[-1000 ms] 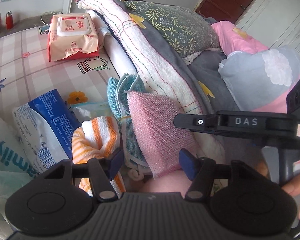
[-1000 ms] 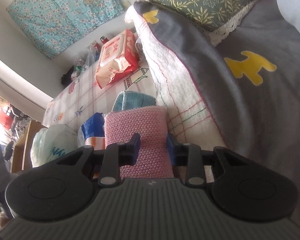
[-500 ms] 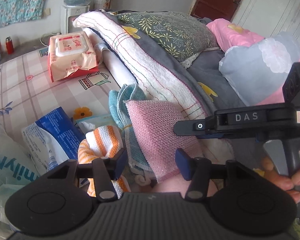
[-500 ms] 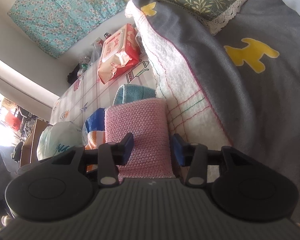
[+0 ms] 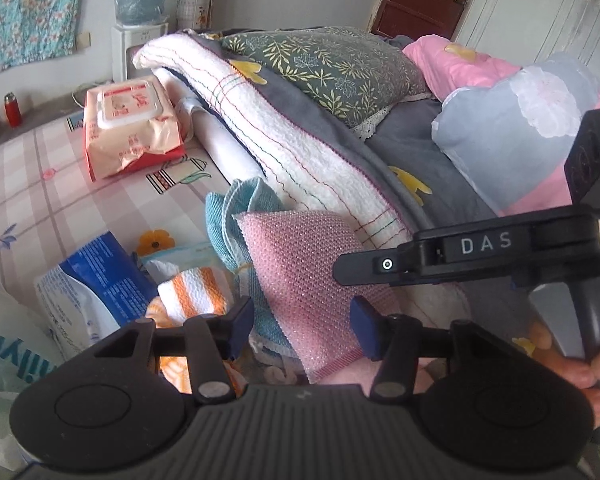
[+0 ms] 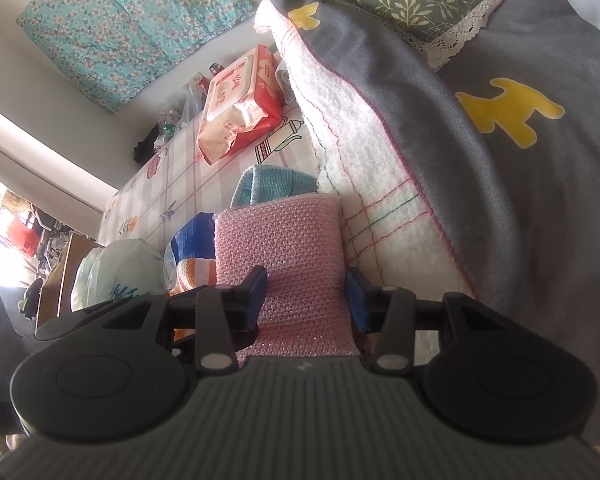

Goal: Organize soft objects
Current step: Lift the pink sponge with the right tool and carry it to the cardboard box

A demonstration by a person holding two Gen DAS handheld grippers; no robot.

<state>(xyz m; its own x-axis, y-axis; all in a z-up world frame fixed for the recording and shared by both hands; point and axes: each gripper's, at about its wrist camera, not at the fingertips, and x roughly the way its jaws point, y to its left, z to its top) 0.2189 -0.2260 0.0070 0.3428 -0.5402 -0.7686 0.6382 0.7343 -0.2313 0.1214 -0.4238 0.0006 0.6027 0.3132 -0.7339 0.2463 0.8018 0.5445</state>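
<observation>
A folded pink knit cloth [image 5: 300, 264] [image 6: 280, 240] lies on a teal cloth [image 5: 224, 216] against the blanket roll on the bed. An orange-and-white striped cloth [image 5: 192, 296] sits just left of them. My left gripper [image 5: 302, 326] is open, and the near end of the pink and teal stack lies between its fingers without being squeezed. My right gripper [image 6: 306, 296] is open too, its blue pads standing just off either side of the pink cloth. In the left wrist view the right gripper [image 5: 348, 270] reaches in from the right over the pink cloth, its handle held by a hand [image 5: 572, 360].
A white and grey blanket [image 5: 300, 152], a leaf-print pillow [image 5: 320, 68] and pink and grey bedding [image 5: 500, 128] are piled to the right. On the checked sheet [image 5: 40, 200] lie a wipes pack [image 5: 128, 128], a blue-and-white packet [image 5: 96, 292] and a plastic bag [image 5: 4, 360].
The right gripper's jaws have spread off the pink cloth they were pinching. The left gripper's fingers have drawn a little closer together, and its view has rolled slightly. The cloths have stayed put.
</observation>
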